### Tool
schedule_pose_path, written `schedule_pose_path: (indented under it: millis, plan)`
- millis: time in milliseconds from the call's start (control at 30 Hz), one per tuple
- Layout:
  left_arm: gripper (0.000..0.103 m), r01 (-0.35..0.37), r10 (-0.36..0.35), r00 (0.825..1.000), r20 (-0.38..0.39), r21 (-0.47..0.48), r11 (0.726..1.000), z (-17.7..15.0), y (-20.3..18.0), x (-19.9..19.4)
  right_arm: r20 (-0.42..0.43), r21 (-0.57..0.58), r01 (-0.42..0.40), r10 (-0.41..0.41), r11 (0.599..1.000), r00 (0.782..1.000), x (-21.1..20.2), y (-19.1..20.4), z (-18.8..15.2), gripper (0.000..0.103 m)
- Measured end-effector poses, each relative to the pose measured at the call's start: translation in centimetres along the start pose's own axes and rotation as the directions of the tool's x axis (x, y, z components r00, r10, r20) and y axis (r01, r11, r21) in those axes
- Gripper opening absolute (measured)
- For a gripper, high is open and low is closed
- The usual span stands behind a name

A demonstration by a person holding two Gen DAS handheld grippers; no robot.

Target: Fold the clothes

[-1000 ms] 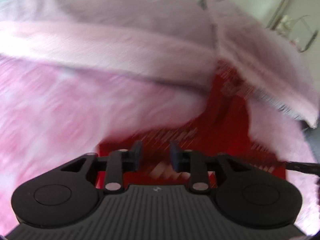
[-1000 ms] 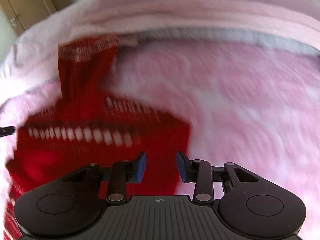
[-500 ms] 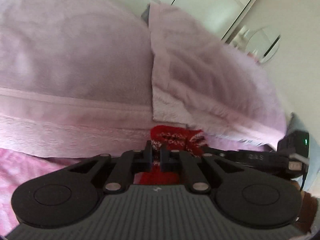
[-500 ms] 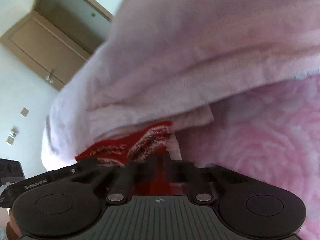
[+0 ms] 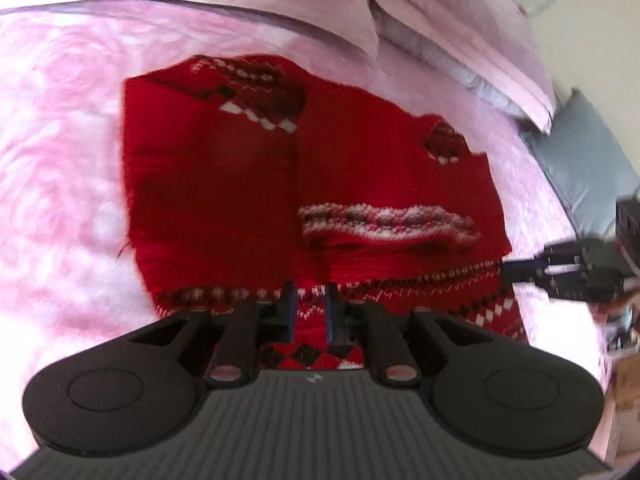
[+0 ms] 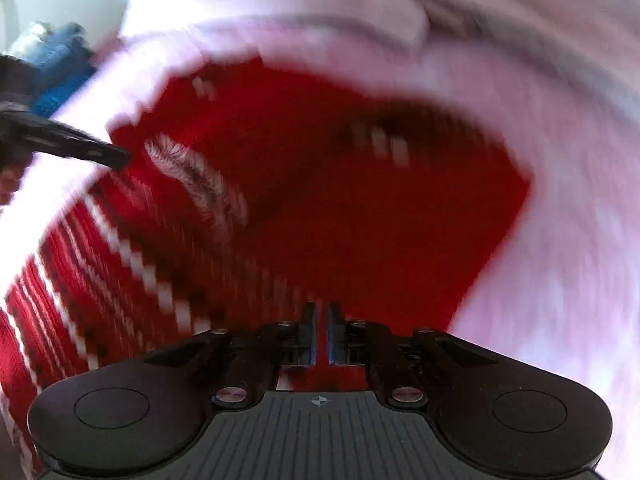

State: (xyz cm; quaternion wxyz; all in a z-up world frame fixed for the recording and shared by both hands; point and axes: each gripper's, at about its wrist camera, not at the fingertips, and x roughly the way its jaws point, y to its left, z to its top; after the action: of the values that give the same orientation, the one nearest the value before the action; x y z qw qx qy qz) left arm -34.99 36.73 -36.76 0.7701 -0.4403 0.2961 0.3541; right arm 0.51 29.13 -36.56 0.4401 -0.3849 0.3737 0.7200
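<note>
A red knitted sweater [image 5: 248, 184] with white and dark patterned bands lies on a pink bedspread [image 5: 60, 152], its sleeves folded onto the body. My left gripper [image 5: 310, 304] sits over the near patterned hem, jaws a narrow gap apart with the hem between them. My right gripper [image 6: 320, 322] is nearly closed on the same sweater [image 6: 360, 208] at its near edge; the view is blurred. The right gripper also shows in the left wrist view [image 5: 520, 272] at the sweater's right edge. The left gripper shows in the right wrist view [image 6: 116, 158].
Pale pink pillows [image 5: 440, 20] lie along the far side of the bed. A grey cushion [image 5: 588, 160] sits at the right. Something blue [image 6: 56, 68] lies beyond the bed's left edge in the right wrist view.
Both grippers closed on the sweater, lifted it toward the pillows, then came back down. Now the sweater lies spread on the bedspread and the left jaws have parted slightly.
</note>
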Motion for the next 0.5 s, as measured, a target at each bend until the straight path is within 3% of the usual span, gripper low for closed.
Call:
schedule_pose_path:
  millis: [33,67,100,200,233,267,300,333,367,467,500]
  plan:
    - [0.023,0.010,-0.009,1.000,0.028,-0.028,1.000,0.1,0.1,-0.3,0.020,0.061,-0.012,0.011,0.998,1.000,-0.3,-0.1,-0.5,0.051]
    - [0.036,0.020,-0.017,0.998,0.057,-0.056,0.998,0.1,0.2,-0.6,0.072,0.152,-0.053,0.042,0.987,0.996,-0.6,-0.5,-0.5,0.080]
    - [0.046,0.031,-0.023,0.996,0.086,-0.092,0.995,0.3,0.4,-0.7,0.141,0.257,-0.113,0.079,0.960,0.987,-0.7,-1.1,-0.2,0.081]
    - [0.046,0.066,-0.032,0.988,0.151,-0.225,0.972,1.8,1.2,1.0,0.301,0.521,-0.303,0.160,0.798,0.940,0.6,-2.6,0.8,0.081]
    - [0.044,0.078,-0.041,0.988,0.150,-0.248,0.966,2.1,1.2,2.0,0.321,0.572,-0.340,0.177,0.746,0.930,1.6,-2.8,1.2,0.078]
    - [0.036,0.089,-0.050,0.988,0.149,-0.270,0.959,2.3,1.2,2.9,0.321,0.594,-0.349,0.184,0.725,0.929,2.6,-2.8,1.6,0.069]
    - [0.010,0.099,-0.059,0.988,0.146,-0.283,0.954,2.5,1.0,3.9,0.322,0.615,-0.358,0.191,0.703,0.927,3.6,-2.7,1.9,0.062]
    - [0.000,0.098,-0.062,0.988,0.138,-0.271,0.958,2.5,0.5,4.4,0.322,0.635,-0.366,0.197,0.680,0.926,4.6,-2.7,2.3,0.037]
    - [0.000,0.081,-0.047,0.989,0.140,-0.247,0.966,2.5,0.0,4.2,0.320,0.644,-0.362,0.192,0.674,0.928,5.2,-2.6,2.6,0.005]
    - [0.000,0.048,-0.015,0.977,0.213,-0.152,0.987,1.3,-1.9,2.2,0.337,0.610,-0.305,0.109,0.731,0.935,4.2,-2.5,3.0,0.005]
    - [0.000,0.009,0.020,0.980,0.196,-0.147,0.989,0.5,-1.9,2.2,0.348,0.602,-0.286,0.076,0.745,0.934,3.4,-2.7,2.7,0.005]
